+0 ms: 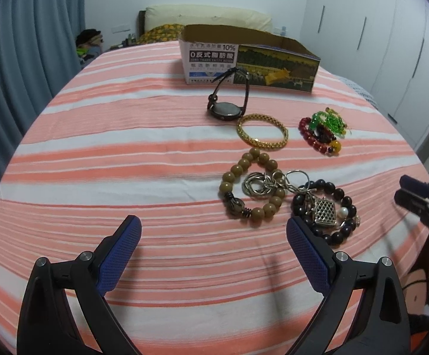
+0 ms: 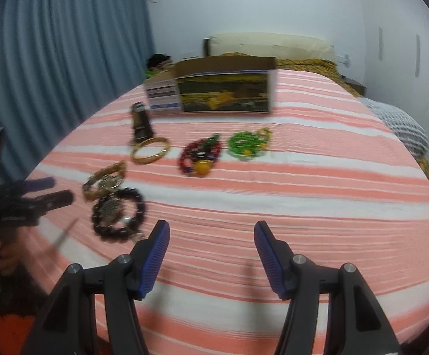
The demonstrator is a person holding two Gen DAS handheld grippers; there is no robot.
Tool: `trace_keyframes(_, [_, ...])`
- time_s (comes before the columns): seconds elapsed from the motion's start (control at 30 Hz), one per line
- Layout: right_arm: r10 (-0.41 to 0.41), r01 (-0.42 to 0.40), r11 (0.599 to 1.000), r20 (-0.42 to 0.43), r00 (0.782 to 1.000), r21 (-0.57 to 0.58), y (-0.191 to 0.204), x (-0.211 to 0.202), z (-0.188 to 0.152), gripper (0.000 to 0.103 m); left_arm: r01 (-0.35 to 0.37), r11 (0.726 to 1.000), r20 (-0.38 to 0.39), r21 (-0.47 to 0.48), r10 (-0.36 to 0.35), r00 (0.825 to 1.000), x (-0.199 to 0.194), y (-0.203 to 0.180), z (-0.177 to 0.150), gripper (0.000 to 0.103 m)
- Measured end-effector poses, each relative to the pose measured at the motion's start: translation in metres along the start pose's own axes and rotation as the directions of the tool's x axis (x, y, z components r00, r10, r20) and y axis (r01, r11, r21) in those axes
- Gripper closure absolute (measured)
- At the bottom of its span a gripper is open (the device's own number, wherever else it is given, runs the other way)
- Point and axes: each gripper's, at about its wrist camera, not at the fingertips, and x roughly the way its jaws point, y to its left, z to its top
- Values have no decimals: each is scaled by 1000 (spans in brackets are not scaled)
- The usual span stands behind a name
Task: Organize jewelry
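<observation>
Jewelry lies on a pink-striped bedspread (image 1: 125, 148). In the left wrist view: a black watch (image 1: 227, 102), a gold bangle (image 1: 262, 131), a red bead bracelet (image 1: 318, 137) with green beads (image 1: 329, 121), a tan bead bracelet (image 1: 252, 188) around silver rings (image 1: 261, 185), and a black bead bracelet (image 1: 327, 211) with a silver pendant. An open cardboard box (image 1: 250, 59) stands behind them. My left gripper (image 1: 214, 232) is open and empty, just short of the bracelets. My right gripper (image 2: 211, 235) is open and empty, right of the black bracelet (image 2: 118, 216).
The box also shows in the right wrist view (image 2: 214, 87), which is blurred. A pillow (image 1: 208, 19) lies at the headboard. Blue curtains (image 1: 22, 59) hang on the left, white wardrobes (image 1: 392, 59) stand on the right. A grey blanket (image 2: 401, 124) lies at the bed's right edge.
</observation>
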Motion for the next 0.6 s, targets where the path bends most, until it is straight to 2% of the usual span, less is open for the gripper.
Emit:
trace_keyframes(0.17, [-16,16,999,-3,1000,-34,8,5,2,42,-9,1000,1,-5,9,1000,1,1,-1,4])
trace_keyframes(0.43, [-87,92,994,-77,993,66,-36,22,22,42,-16,1000,-7,-21,16,1000,4,5,0,4])
trace_keyframes(0.53, [-60,67,992,-68,996,104,-39,20,22,42,-7,999,3,-39,7,1000,1,8,0,4])
trace_keyframes(0.6, [-21,26,996,-56,998,81,-29,19,23,42,-7,999,6,-47,7,1000,0,9,2,4])
